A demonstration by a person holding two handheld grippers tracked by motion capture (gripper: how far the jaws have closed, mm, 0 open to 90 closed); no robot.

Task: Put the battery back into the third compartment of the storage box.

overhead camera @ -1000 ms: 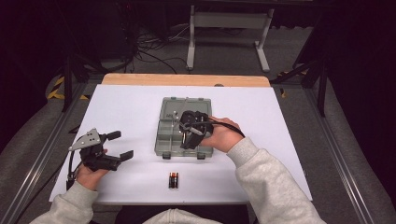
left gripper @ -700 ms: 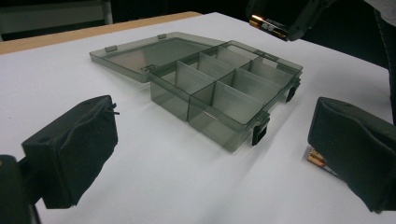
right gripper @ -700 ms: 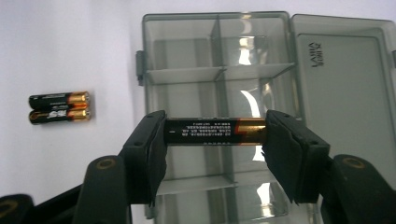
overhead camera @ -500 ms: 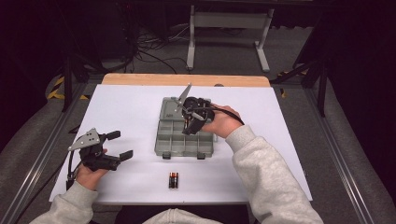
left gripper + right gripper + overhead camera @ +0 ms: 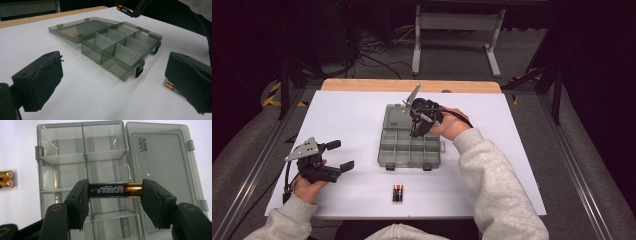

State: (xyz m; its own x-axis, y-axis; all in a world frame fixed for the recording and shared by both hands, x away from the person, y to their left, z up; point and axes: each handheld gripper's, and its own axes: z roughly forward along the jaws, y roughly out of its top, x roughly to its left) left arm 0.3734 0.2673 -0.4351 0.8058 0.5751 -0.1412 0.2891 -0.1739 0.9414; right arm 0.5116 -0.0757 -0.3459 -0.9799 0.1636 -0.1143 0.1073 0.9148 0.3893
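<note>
Grey plastic organizer box lies open; in the high view your right gripper has travelled from its near edge toward the lid side. Left gripper view: left gripper fingers spread, idle. Right gripper view: fingers pinch a battery endwise, probably over a middle compartment, so placing comes next.

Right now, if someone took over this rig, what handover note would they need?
Right gripper: shut on one battery, gripped end to end, above the open organizer box.
Left gripper: open, holding nothing, over the table left of the box.
Two spare batteries lie on the table in front of the box.
Done: lid open, one battery picked up.
Left: likely drop it into a compartment; every compartment in sight looks empty.
</note>
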